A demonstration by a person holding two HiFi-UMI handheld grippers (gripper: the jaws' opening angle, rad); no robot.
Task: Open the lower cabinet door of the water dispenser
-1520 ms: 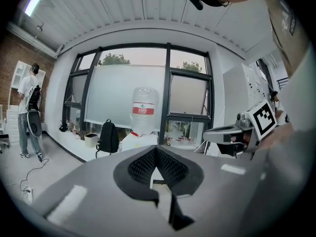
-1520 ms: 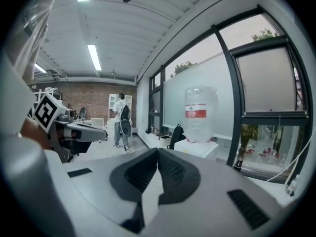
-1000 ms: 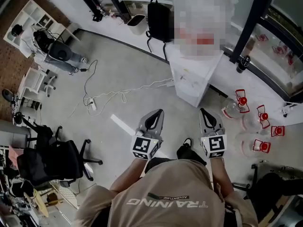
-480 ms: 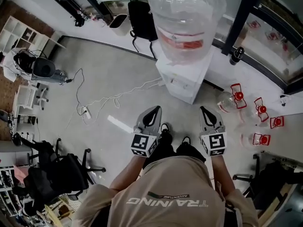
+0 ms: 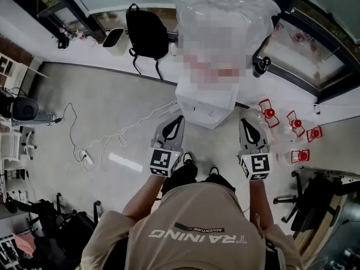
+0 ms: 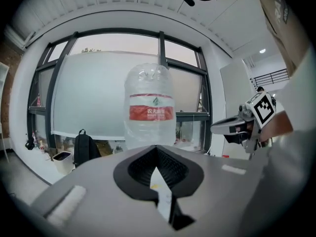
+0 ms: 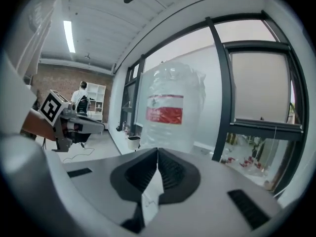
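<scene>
The person stands facing the water dispenser [image 5: 203,103], one hand-held gripper in each hand, both held out in front at about waist height and pointing slightly downward. The left hand-held gripper [image 5: 179,118] has its jaws pressed together, tips meeting, with nothing caught between them. The right hand-held gripper [image 5: 246,122] is the same: jaws closed on each other and empty. The two sit side by side but well apart, each with its marker cube nearest the person's body.

The water dispenser's white body stands on the floor just ahead of the jaw tips, more in front of the left hand-held gripper than the right, and neither one touches it. From above, only its top and a strip of its front show, so the lower cabinet door cannot be picked out. The big clear water bottle [image 6: 150,110] with a red label sits upright on top of it, straight ahead and higher than both sets of jaws.

Beyond and to the left of the left hand-held gripper, a black backpack [image 5: 147,31] leans at the foot of the window, with a small bin [image 5: 114,36] just beside it. A white cable [image 5: 115,135] trails over the grey floor further left. To the right of the right hand-held gripper, several empty bottles with red caps [image 5: 279,120] lie clustered on the floor, and a dark flask [image 5: 260,66] stands on the window ledge ahead of it.
</scene>
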